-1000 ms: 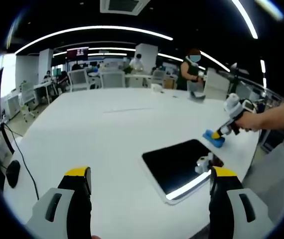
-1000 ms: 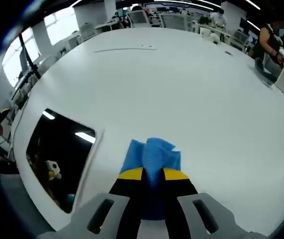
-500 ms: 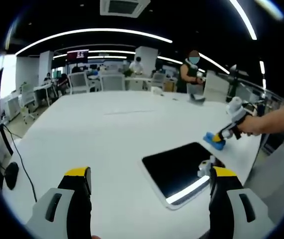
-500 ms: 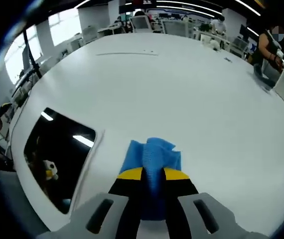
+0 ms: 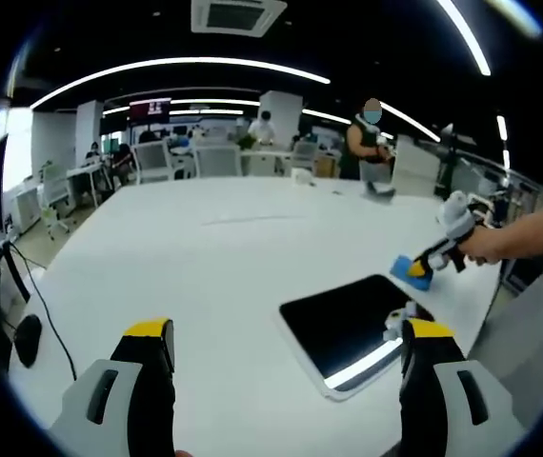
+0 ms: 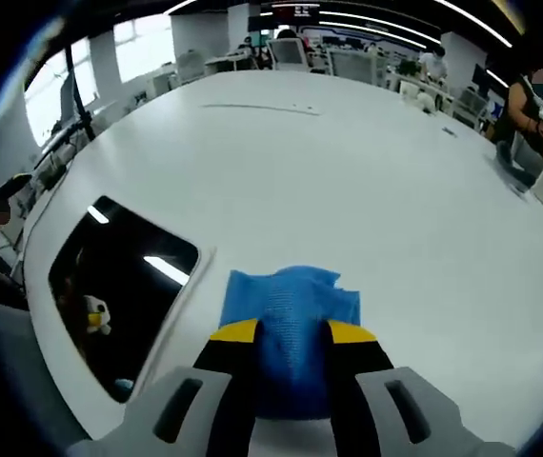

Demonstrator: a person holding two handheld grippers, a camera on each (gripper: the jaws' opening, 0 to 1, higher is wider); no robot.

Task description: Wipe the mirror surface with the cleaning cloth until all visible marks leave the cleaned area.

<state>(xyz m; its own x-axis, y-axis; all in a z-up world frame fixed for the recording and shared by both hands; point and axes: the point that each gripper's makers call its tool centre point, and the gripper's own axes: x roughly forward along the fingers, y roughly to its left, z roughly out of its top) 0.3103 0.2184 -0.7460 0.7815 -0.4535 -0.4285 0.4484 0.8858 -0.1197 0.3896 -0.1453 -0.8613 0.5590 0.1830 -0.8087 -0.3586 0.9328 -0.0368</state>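
- Where the white table (image 5: 205,276) nears its edge, flat on it: the dark mirror (image 5: 352,328), reflecting ceiling lights.
- Just beyond the mirror's far corner, the blue cleaning cloth (image 6: 291,319), bunched and clamped between the yellow-tipped jaws of the right gripper (image 6: 292,333); possibly lifted just clear of the tabletop, hard to tell.
- Nearer, short of the mirror: the left gripper (image 5: 281,333), jaws spread wide, grasping nothing.
- Beyond: office desks, chairs, people.

The left gripper (image 5: 281,345) hovers with its jaws spread wide apart. The right gripper (image 6: 293,335) has its jaws closed on a cloth (image 6: 291,302); a bare forearm (image 5: 535,228) reaches in holding it.
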